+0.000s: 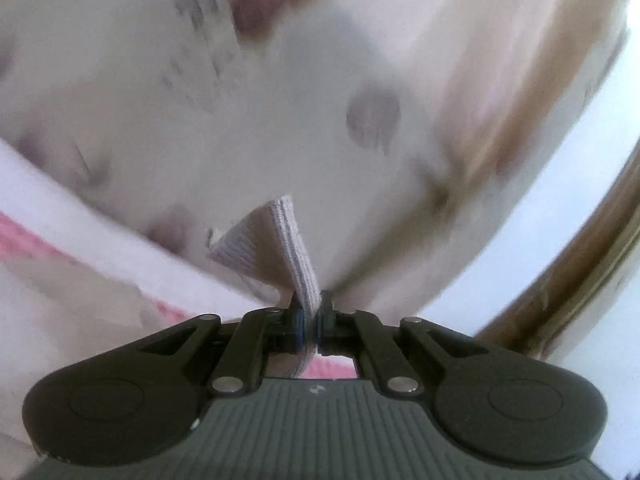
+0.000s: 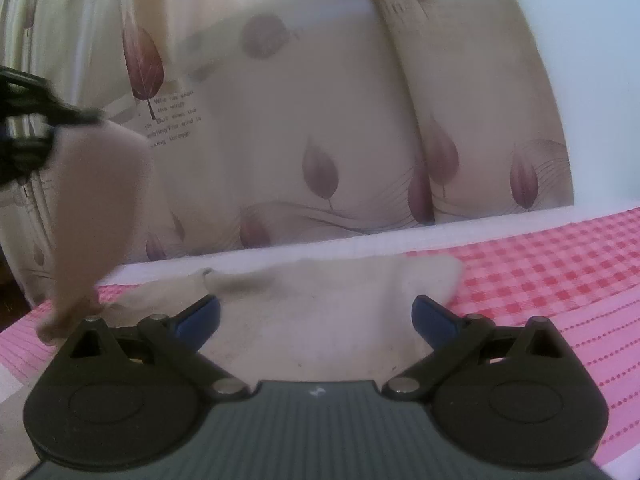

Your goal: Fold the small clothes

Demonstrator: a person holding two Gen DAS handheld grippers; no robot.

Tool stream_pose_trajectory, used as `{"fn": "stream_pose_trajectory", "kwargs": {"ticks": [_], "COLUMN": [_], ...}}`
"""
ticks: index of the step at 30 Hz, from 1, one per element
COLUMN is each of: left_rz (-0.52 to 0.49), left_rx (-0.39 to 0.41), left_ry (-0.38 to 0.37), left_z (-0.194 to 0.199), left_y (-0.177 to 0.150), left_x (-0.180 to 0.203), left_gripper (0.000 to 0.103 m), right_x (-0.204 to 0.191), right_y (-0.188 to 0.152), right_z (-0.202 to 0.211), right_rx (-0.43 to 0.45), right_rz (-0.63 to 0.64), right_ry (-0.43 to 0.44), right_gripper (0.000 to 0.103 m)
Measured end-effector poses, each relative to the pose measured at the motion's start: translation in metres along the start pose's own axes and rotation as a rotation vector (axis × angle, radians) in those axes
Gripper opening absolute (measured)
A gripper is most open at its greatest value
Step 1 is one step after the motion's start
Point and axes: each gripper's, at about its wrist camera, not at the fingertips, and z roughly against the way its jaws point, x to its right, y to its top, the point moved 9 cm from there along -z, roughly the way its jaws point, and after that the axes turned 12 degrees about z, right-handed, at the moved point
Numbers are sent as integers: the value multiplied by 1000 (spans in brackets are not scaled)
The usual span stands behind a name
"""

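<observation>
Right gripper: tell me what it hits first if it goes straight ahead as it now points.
Probably the beige garment lying flat on the pink checked cover; the open right gripper points slightly downward over it. Beyond stands the leaf-print pillow. Depth is uncertain.

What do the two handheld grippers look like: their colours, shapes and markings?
Both look alike. The left gripper and the right gripper each have a grey ribbed body with a small white mark, two round black lobes, black linkage bars with silver rivets, and blue pads on the fingers. No cables, hands or sleeves show.
</observation>
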Motion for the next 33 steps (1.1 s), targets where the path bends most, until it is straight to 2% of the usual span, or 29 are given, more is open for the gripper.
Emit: {"fn": "stream_pose_trajectory", "kwargs": {"ticks": [3,6,8,10,11,13,17,21,24,27,29,31,33], "left_rz": [-46,-59,-86,-84,-75,-74,-50,-159,-153,-44,-11,-28,-54], "left_rx": [-90,-205,-247,-232,-199,-139,-49,68,92,99,128,160,182], "left_ry": [11,-9,-22,-42,-60,-70,-33,125,212,211,178,197,220], "left_z": [-44,-79,-90,-83,-76,-59,-19,24,40,48,54,54,54], "left_y": [-45,-80,-93,-96,-92,-84,-66,-58,-57,-55,-53,-53,-52], "left_x": [-3,-10,-13,-14,-15,-17,-46,-98,-144,-182,-187,-190,-184], "left_gripper": [4,6,27,71,79,102,102,101,97,92,91,93,93], "right_x": [-3,-4,-3,-3,-3,-4,-5,-7,6,18,20,12,-1], "right_y": [0,-1,-1,-1,-1,-1,-2,-4,-6,-9,-11,-9,-9], "right_z": [1,2,3,5,6,7,6,3,0,-7,-13,-18,-24], "right_rx": [-1,2,11,18,19,19,10,-32,-79,-115,-149,-165,-200], "right_rz": [16,17,10,4,3,4,8,-6,-77,-155,-166,-128,-53], "right_ry": [2,5,10,11,12,16,26,63,27,30,30,62,86], "right_gripper": [103,103,103,103,103,103,103,103,103,103,103,102,94]}}
